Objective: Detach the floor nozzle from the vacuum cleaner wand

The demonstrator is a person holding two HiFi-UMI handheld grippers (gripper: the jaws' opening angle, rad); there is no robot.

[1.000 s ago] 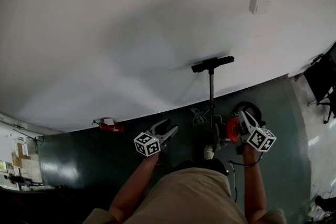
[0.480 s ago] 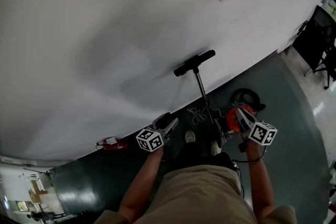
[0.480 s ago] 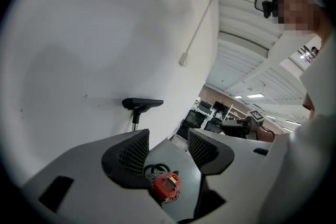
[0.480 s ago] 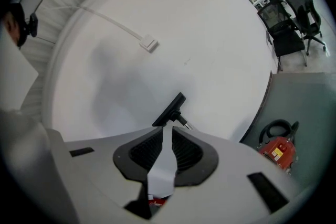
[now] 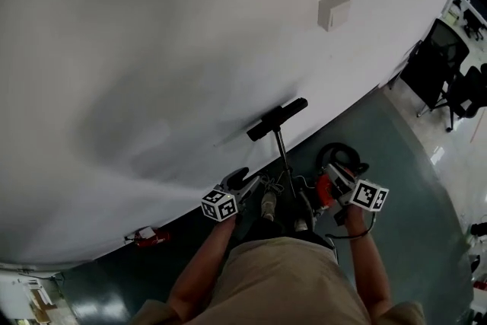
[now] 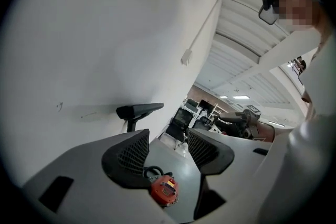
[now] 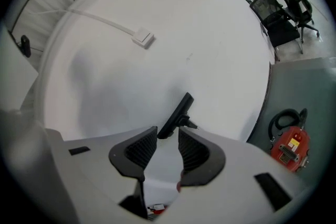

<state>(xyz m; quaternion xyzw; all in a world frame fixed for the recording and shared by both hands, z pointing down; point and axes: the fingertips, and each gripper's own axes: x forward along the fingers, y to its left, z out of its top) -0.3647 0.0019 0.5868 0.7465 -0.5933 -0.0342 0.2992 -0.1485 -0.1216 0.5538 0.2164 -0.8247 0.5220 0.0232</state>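
The black floor nozzle sits on top of the thin wand, which leans against the white wall. The same nozzle shows beyond my left jaws and, as the nozzle, just past my right jaws. The red vacuum body lies on the green floor at the wand's foot. My left gripper is open left of the wand, nothing between its jaws. My right gripper is beside the red body; its jaws have just been opening and hold nothing.
A white junction box with conduit hangs on the wall above. Black office chairs stand at the right. A small red item lies on the floor at the left. A black hose coil sits behind the red body.
My left gripper has moved right, closer to the wand. The right gripper stayed by the red body. The view has swung, so the nozzle sits lower and left.
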